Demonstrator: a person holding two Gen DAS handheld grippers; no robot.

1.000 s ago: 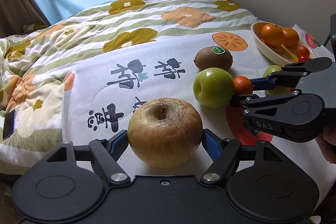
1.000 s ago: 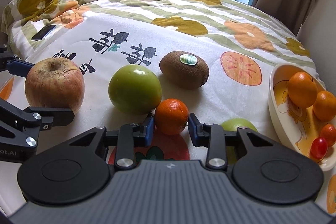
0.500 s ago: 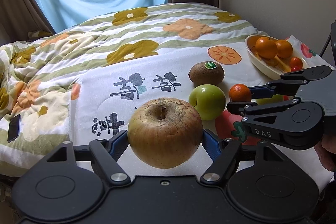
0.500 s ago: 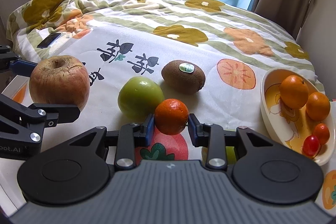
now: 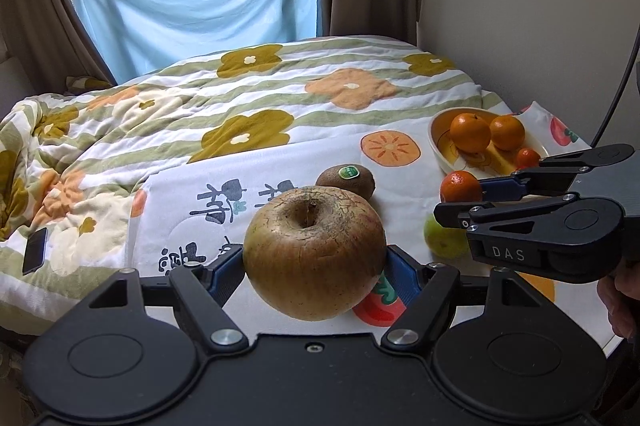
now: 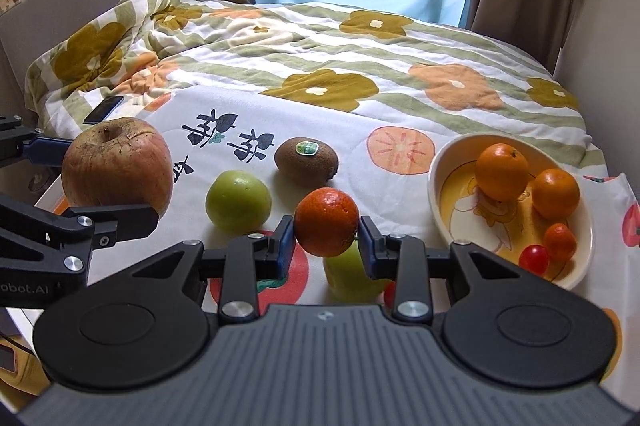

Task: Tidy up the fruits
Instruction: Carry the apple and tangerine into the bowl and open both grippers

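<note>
left fingers [image 5: 314, 262]: gripping apple [image 5: 314, 252], clear of bed [image 5: 280, 98] | right fingers [image 6: 326, 240]: gripping orange [image 6: 326, 221] | bowl [image 6: 436, 202]: right, holds oranges, tomato

We see a russet-brown apple [image 5: 314, 252], its skin crazed with fine cracks and blushing reddish on one side, between blue pads [image 5: 224, 272] on black fingers. The small mandarin [image 6: 326, 222] is deep orange, likewise flanked by blue pads on a black and grey gripper. The kiwi [image 6: 306, 162] is fuzzy brown with a green sticker. Two apples [image 6: 238, 200] are pale yellow-green. The bowl [image 6: 436, 202] is cream outside, yellow inside with a cartoon figure, holding orange fruit and a red tomato [image 6: 533, 258]. The quilt [image 6: 320, 42] is white with sage-green stripes and mustard and peach flowers; the cloth [image 6: 344, 138] over it is white with dark lettering and orange persimmon prints. The curtain [image 5: 192, 10] is pale blue between brown drapes.
</note>
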